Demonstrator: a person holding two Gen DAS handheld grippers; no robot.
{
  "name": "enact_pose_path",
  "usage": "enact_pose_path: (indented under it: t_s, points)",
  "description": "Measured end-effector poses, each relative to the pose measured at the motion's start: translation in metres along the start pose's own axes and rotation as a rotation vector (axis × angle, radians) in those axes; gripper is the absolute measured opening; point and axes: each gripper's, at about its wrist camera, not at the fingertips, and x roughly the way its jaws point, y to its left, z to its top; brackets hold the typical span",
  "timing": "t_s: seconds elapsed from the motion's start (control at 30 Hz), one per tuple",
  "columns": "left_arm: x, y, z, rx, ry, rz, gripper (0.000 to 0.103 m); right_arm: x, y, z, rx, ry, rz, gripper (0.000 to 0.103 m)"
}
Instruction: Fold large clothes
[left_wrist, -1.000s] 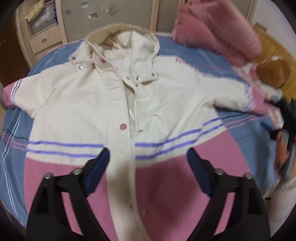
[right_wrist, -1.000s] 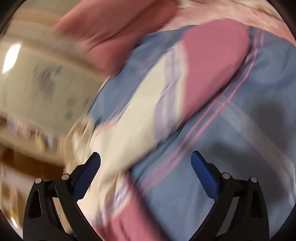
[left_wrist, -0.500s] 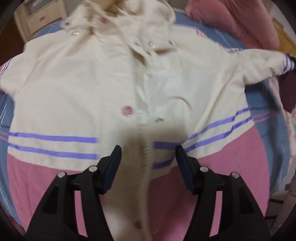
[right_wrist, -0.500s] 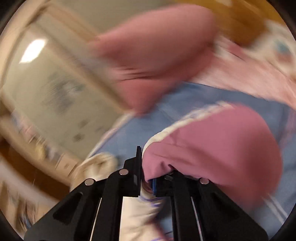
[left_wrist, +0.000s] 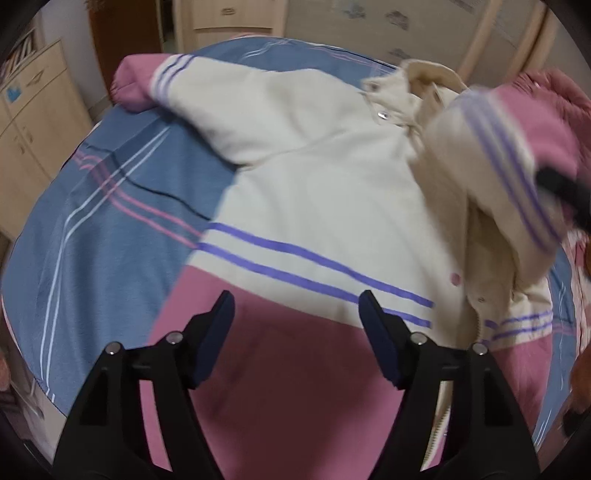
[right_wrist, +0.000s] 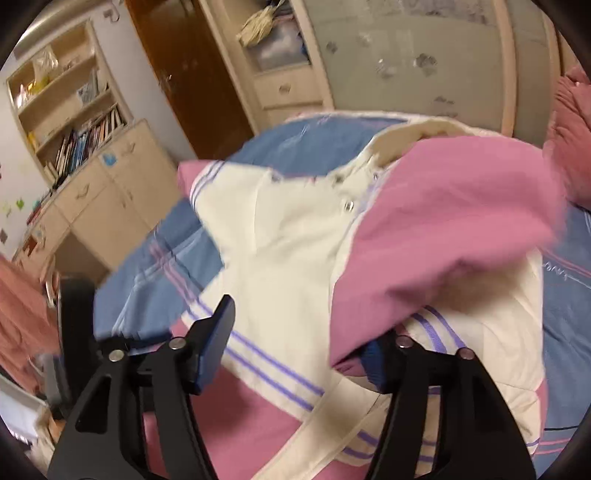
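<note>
Sleeve (right_wrist: 443, 236) now folded over jacket (left_wrist: 314, 192), hiding right gripper (right_wrist: 299, 350) tip; both jaws wide.

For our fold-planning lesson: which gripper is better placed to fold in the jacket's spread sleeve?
Left. The left gripper hangs open and free, nearer the spread sleeve; the right gripper, also open, has the folded sleeve's pink cuff draped over one finger.

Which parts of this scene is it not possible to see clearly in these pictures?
- Right gripper: its right pad is covered by the folded pink sleeve, right wrist view.
- Jacket hem: hidden behind the left gripper, left wrist view.
- Sleeve cuff: motion-blurred, left wrist view.
</note>
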Motion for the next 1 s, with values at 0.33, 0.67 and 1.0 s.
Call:
enact_pose_path:
  t_s: [0.33, 0.67, 1.0]
  points:
    - [0.012, -0.010, 0.016, -0.028, 0.027, -0.056, 0.078, -0.026, -0.033, -0.036, -0.057, 0.008, -0.172, 0.090]
    - [0.005, 0.024, 0.012, -0.074, 0.029, 0.004, 0.078, 0.033, -0.117, 0.003, 0.473, -0.109, -0.024, 0.026]
    - [0.005, 0.056, 0.019, -0.189, 0.017, 0.034, 0.082, 0.003, 0.058, -0.014, -0.231, -0.164, 0.078, 0.086]
